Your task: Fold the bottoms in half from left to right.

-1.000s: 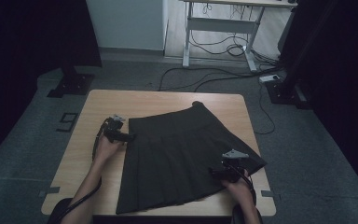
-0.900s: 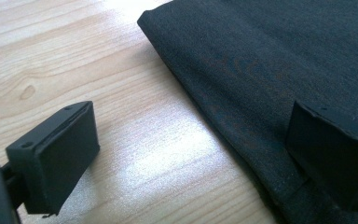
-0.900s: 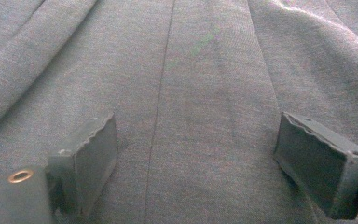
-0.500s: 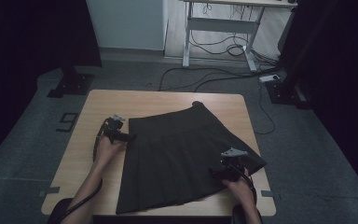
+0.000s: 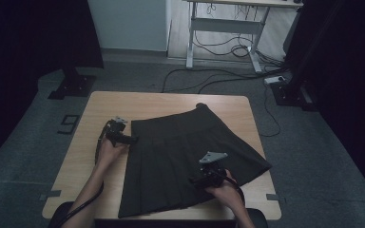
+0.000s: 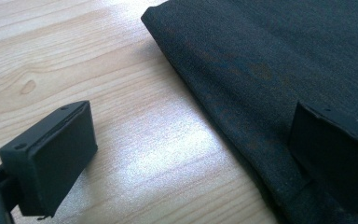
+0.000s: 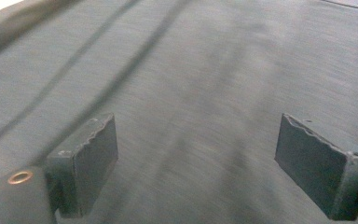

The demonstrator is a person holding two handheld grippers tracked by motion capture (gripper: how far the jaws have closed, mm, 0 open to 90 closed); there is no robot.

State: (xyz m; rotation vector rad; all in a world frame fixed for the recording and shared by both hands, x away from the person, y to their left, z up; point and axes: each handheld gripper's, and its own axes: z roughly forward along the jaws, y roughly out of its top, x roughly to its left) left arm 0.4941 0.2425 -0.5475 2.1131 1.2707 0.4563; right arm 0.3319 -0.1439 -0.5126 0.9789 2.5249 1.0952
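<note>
A dark pleated skirt [image 5: 185, 156] lies flat on the counter [image 5: 123, 102], hem nearest the person. Left tongs [image 5: 132, 140] straddle its side edge, apart; right tongs [image 5: 196, 180], also apart, apparently hover mid-skirt.

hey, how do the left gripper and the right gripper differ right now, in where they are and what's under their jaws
The left gripper sits at the skirt's left edge; the right gripper is over the skirt's middle, nearer the person. In the left gripper view one jaw stands over the bare table and the other over cloth; in the right gripper view both jaws stand over cloth. That view is blurred; the left one is sharp. Both are open, holding nothing.
</note>
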